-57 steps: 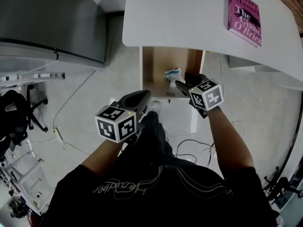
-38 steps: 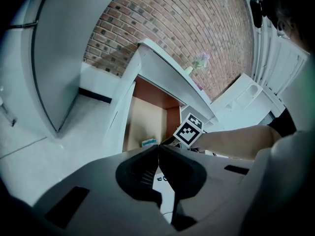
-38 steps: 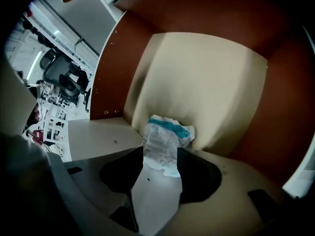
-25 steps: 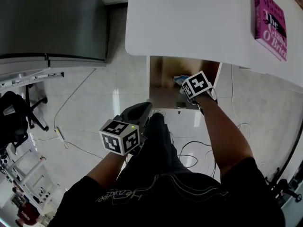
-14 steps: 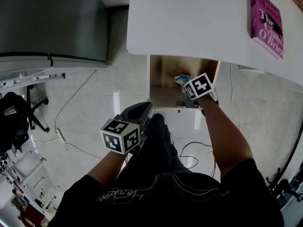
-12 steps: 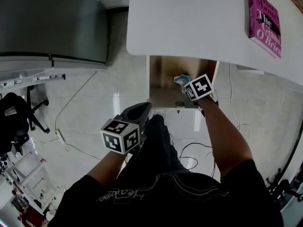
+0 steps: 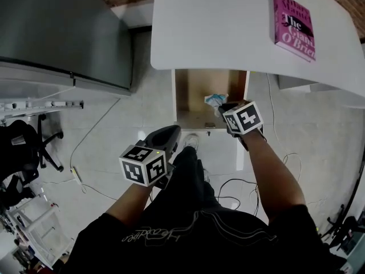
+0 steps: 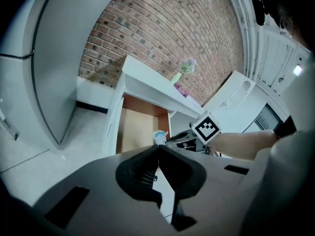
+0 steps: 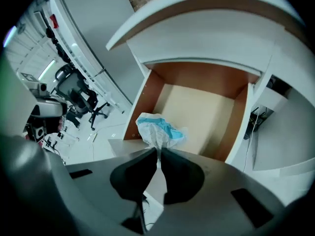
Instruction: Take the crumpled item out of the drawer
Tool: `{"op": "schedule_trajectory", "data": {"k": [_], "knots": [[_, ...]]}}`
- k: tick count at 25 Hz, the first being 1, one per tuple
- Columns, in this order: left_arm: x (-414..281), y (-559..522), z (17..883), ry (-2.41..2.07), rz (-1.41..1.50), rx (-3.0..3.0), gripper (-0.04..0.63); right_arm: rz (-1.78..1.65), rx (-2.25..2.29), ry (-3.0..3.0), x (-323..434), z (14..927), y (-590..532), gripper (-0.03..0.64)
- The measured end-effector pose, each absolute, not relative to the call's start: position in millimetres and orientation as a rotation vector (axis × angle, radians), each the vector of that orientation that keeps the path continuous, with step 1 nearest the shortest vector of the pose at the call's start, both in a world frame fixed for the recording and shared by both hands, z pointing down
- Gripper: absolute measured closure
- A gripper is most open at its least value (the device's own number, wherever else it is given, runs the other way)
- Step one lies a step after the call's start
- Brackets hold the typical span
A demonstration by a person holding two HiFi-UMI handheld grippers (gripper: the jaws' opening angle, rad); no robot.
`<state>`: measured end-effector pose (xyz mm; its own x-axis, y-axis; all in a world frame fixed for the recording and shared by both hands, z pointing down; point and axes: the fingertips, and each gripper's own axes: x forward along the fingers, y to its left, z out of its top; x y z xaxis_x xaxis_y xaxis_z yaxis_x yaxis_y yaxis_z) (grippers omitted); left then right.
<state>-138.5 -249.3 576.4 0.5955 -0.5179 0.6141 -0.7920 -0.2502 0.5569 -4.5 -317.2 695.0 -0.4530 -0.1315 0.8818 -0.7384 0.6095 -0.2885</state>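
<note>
A crumpled white and blue item (image 9: 156, 131) hangs from my right gripper (image 9: 157, 154), whose jaws are shut on its lower end. In the head view the crumpled item (image 7: 215, 100) is over the open wooden drawer (image 7: 194, 90) under the white table, with the right gripper (image 7: 228, 108) just behind it. The left gripper view also shows the crumpled item (image 8: 159, 137) beside the drawer (image 8: 134, 129). My left gripper (image 7: 165, 135) is shut and empty, held low over the floor in front of the drawer, its jaws (image 8: 158, 148) pressed together.
A pink book (image 7: 293, 24) lies on the white table (image 7: 228, 21) at the far right. A grey cabinet (image 7: 63, 33) stands at the left. Cables (image 7: 239, 184) trail on the tiled floor, and an office chair (image 7: 23, 147) is at the far left.
My right gripper has shut on the crumpled item and lifted it off the drawer bottom, drawing back a little toward the drawer's front. The left gripper has stayed in place.
</note>
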Motion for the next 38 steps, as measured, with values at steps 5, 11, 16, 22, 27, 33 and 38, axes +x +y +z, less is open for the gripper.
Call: {"op": "schedule_trajectory", "data": {"k": [5, 11, 16, 22, 27, 33, 38], "knots": [[-116, -226, 531, -1.021, 0.367, 1.998, 0.574, 0.787, 0.731, -2.081, 2, 614, -295, 0.560], [-83, -192, 463, -1.001, 0.337, 2.105, 0.574, 0.704, 0.754, -2.271, 15, 512, -250, 0.560], [-58, -159, 400, -0.994, 0.292, 2.222, 0.574, 0.619, 0.788, -2.430, 34, 429, -204, 0.560], [-38, -116, 329, -0.989, 0.243, 2.352, 0.574, 0.525, 0.820, -2.568, 51, 345, -147, 0.560], [-25, -88, 274, -0.993, 0.160, 2.449, 0.574, 0.441, 0.804, -2.684, 51, 292, -108, 0.560], [-15, -53, 235, -0.991, 0.109, 2.517, 0.574, 0.311, 0.791, -2.748, 56, 249, -66, 0.560], [-18, -38, 219, -1.001, 0.095, 2.569, 0.574, 0.237, 0.803, -2.780, 59, 229, -48, 0.560]]}}
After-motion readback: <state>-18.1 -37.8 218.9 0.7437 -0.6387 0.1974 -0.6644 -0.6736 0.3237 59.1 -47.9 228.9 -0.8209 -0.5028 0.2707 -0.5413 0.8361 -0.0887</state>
